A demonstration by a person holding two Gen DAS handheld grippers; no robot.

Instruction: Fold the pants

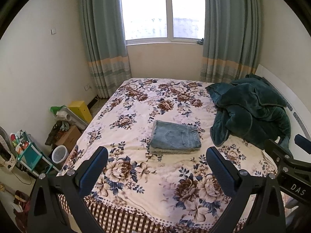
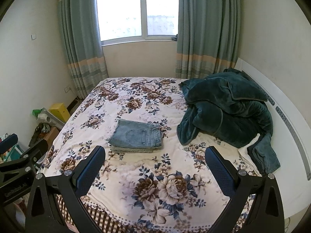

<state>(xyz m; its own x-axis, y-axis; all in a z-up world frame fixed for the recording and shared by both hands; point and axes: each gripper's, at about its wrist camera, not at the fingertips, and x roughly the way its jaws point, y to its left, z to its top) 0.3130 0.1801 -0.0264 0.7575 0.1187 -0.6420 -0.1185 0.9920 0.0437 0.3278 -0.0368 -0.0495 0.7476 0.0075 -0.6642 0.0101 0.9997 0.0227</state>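
Since the light-blue denim pants (image 1: 176, 136) already lie as a squared bundle near the middle of the bed (image 1: 136, 184), back pocket up and waistband to the right, the folding looks done or close to it. Beneath them sits a paler folded piece (image 1: 169, 151), its near edge showing, so this spot seems to serve as the stack for finished items. Both tools hang back at the near edge, well apart from the bundle, likely to let it settle. Left gripper (image 1: 157, 167): jaws spread wide, nothing between them. Right gripper (image 2: 155, 167): likewise spread and empty; its body also shows at the right edge of the left view. Further right, a dark green plush blanket (image 2: 225, 106) is heaped against the white headboard (image 2: 287, 116), pushed aside, I judge, to free the flat working area. Just near of that heap, a darker denim garment (image 2: 266, 155) lies crumpled on a white cloth (image 2: 246, 158), possibly awaiting folding. Window and curtains beyond.
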